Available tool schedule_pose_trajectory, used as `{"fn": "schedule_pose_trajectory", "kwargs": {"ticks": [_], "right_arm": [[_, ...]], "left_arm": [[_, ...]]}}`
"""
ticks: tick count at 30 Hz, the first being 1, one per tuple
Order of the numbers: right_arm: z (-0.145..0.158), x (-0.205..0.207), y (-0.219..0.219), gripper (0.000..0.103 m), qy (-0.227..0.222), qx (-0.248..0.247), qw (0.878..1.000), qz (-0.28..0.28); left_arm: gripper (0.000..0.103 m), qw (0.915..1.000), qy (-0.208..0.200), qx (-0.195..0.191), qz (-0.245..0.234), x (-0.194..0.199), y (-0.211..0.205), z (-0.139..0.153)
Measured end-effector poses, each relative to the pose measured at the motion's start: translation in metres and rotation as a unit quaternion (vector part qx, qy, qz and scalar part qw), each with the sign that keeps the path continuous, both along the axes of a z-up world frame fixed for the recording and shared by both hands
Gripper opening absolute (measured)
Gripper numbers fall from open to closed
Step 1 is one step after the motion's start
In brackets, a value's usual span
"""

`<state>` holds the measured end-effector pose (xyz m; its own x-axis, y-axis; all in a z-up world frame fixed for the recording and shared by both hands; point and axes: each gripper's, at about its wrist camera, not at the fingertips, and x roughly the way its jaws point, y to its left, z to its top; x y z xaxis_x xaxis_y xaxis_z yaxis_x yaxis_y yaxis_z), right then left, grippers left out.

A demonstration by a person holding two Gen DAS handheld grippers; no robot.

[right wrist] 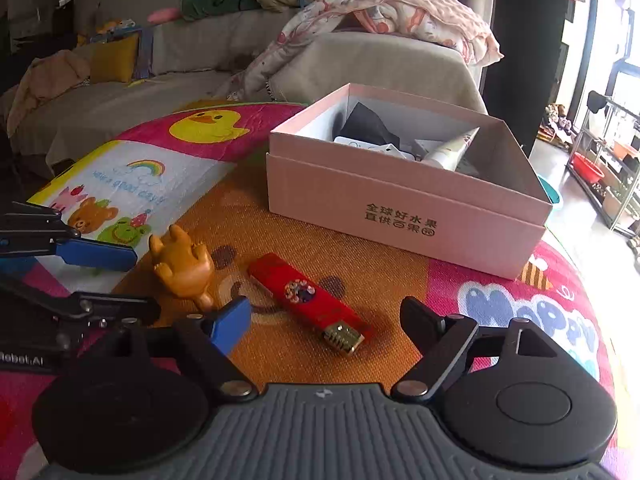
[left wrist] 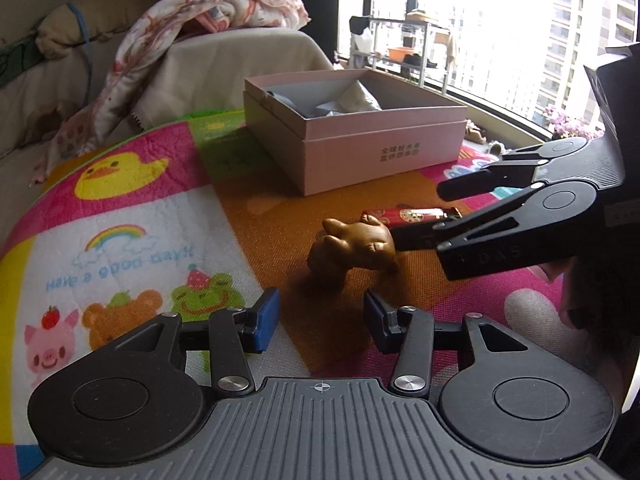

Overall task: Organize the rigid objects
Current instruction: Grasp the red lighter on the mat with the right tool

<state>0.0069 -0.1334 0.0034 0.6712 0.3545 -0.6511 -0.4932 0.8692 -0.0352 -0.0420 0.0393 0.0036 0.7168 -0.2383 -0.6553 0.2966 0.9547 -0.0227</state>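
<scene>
A brown carved animal figurine (left wrist: 352,248) (right wrist: 180,268) lies on the orange patch of the play mat (left wrist: 140,216). My left gripper (left wrist: 320,308) (right wrist: 144,284) is open, its blue pads just short of the figurine and not touching it. A red lighter with a gold metal end (right wrist: 308,292) (left wrist: 404,216) lies to the figurine's right. My right gripper (right wrist: 324,312) (left wrist: 420,216) is open and reaches over the lighter, one finger on each side, pads apart from it. Behind both stands an open pink cardboard box (left wrist: 360,156) (right wrist: 400,208) holding a tube and other items.
The cartoon mat (right wrist: 520,300) covers a rounded surface. A beige sofa (right wrist: 180,52) with a patterned blanket (right wrist: 400,12) stands behind it. A metal shelf rack (right wrist: 608,160) stands at the far right near the window. A hand (left wrist: 568,292) holds the right gripper.
</scene>
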Motion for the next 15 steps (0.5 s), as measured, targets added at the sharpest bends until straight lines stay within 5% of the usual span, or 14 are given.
{"fn": "schedule_pose_trajectory", "kwargs": {"ticks": [2,6,15], "right_arm": [[0.002,0.003,0.002,0.051,0.007,0.002,1.0,0.007],[0.004,-0.002,-0.002,0.032,-0.001,-0.002,1.0,0.004],[-0.002,-0.013,-0.063,0.026,-0.003,0.004,0.998,-0.07]], "left_arm": [[0.051,1.0,0.003,-0.007,0.003,0.0,0.001,0.0],[0.051,1.0,-0.009,-0.005,0.0,-0.004,0.002,-0.003],[0.051,0.9996,-0.011,-0.015,-0.023,-0.004,0.003,0.0]]}}
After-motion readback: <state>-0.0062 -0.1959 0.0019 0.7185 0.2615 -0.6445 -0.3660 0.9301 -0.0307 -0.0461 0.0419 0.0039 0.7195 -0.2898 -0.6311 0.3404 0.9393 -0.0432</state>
